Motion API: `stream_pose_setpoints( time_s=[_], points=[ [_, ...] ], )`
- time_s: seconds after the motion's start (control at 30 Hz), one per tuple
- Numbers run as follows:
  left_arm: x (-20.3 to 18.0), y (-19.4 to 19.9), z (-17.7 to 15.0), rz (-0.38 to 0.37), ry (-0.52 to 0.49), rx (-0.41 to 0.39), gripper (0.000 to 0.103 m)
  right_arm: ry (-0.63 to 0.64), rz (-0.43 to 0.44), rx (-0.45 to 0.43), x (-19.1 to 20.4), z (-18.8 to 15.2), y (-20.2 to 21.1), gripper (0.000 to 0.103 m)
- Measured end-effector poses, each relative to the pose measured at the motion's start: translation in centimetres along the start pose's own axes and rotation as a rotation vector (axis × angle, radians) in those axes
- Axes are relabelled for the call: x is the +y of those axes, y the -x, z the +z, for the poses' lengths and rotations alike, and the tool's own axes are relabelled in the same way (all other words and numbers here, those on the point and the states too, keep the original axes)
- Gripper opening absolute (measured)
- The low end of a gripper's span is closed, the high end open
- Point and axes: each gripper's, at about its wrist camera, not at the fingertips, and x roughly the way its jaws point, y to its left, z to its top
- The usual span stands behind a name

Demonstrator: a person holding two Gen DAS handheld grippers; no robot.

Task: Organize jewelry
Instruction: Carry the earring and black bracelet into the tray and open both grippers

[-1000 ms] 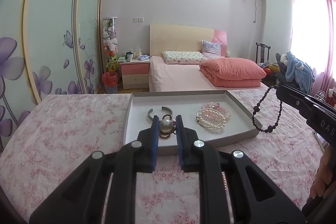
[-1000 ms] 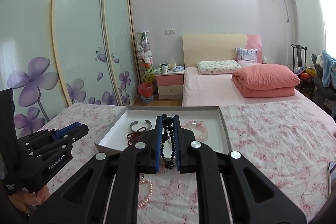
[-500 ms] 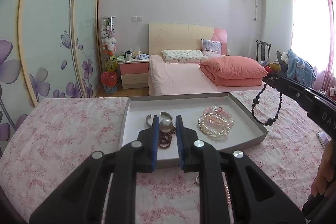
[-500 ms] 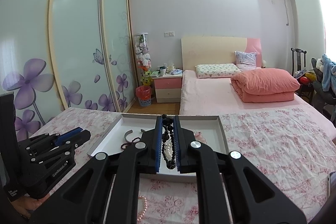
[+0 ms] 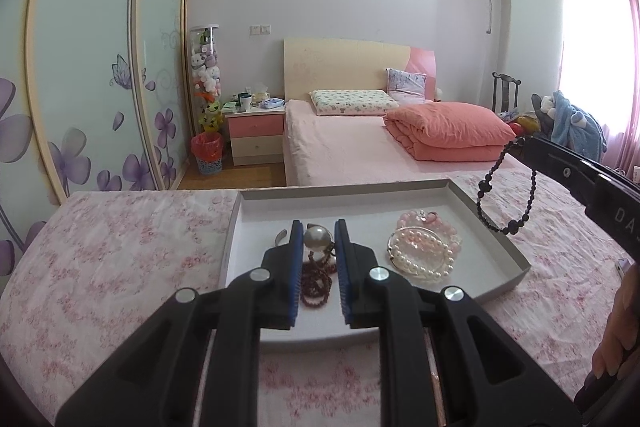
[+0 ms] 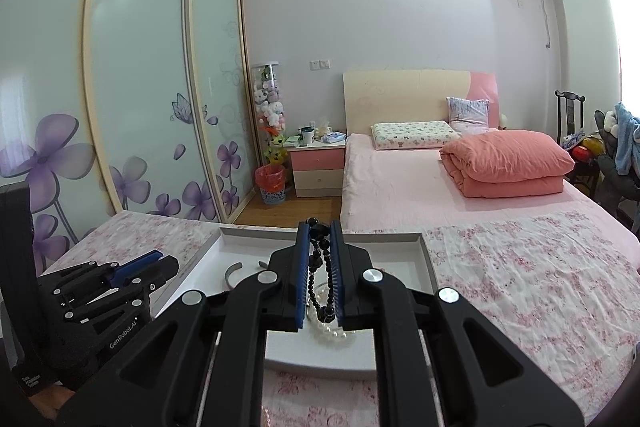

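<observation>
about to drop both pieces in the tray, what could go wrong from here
1. The black bead strand in the right gripper dangles near the tray rim and could snag there.
2. The pearl piece in the left gripper may tangle with the dark red beads below.

Left gripper [image 6: 158,261] body: "GenRobot.AI" in white — smaller label lower down, too small to read
Right gripper [image 5: 524,143] body: "DA" — rest cut off by frame edge
</observation>
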Motion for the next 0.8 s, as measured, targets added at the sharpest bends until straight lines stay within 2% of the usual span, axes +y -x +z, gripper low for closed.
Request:
stream_pose_setpoints(
  time_s=[0.17,0.53,0.8],
  points=[
    [0.1,-1.9,0.4,0.0,-0.004,0.011,0.017,-0.007,-0.006,0.019,-0.3,0.0,-2.0,0.011],
    [0.2,-6.6,0.8,-0.027,0.014,0.082,0.017,-0.062,-0.001,0.13,-1.5,-0.9,-7.4,0.011],
    [0.1,-8.2,0.7,-0.033,0.019,0.103,0.019,-0.085,0.023,0.18,-1.8,-1.6,-8.6,0.013]
  ],
)
